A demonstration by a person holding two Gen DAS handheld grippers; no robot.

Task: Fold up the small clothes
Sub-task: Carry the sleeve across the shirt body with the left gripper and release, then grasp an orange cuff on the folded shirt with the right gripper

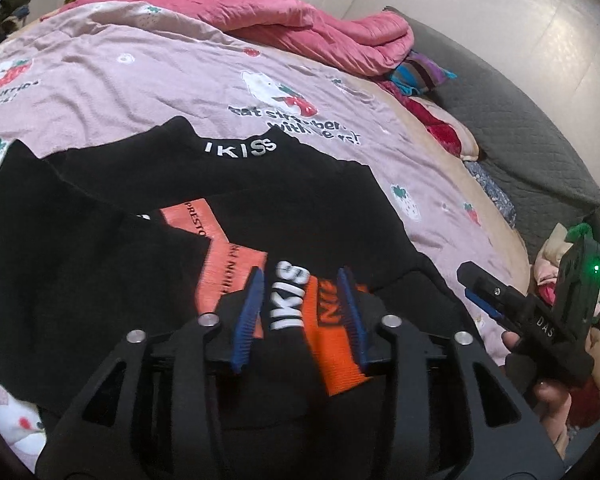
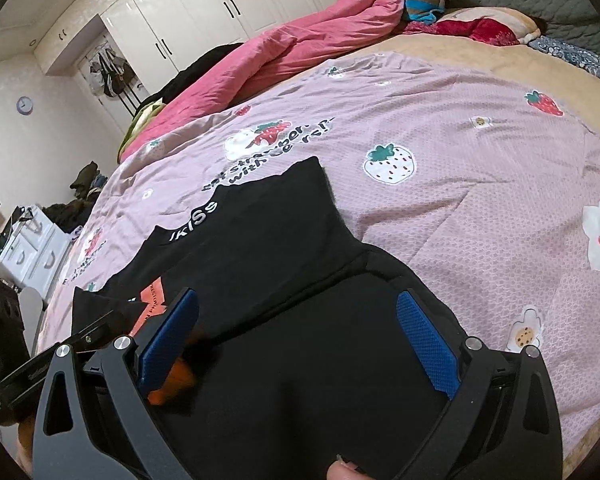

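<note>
A black top (image 1: pixel 228 184) with white "IKISS" lettering and orange print lies on the pink strawberry bedsheet (image 1: pixel 140 80). My left gripper (image 1: pixel 302 284) is partly closed on a bunched fold of the top, with lettering and orange print between its blue pads (image 1: pixel 248 312). My right gripper (image 2: pixel 300 320) is open, its blue pads (image 2: pixel 428 344) wide apart over the top's black cloth (image 2: pixel 268 248). It shows at the right of the left wrist view (image 1: pixel 480 292).
A rolled pink quilt (image 1: pixel 308 28) lies along the far side of the bed. Striped and red cloths (image 2: pixel 460 12) sit by the grey headboard (image 1: pixel 520 128). White wardrobes (image 2: pixel 204 12) and a cluttered dresser (image 2: pixel 32 248) stand beyond the bed.
</note>
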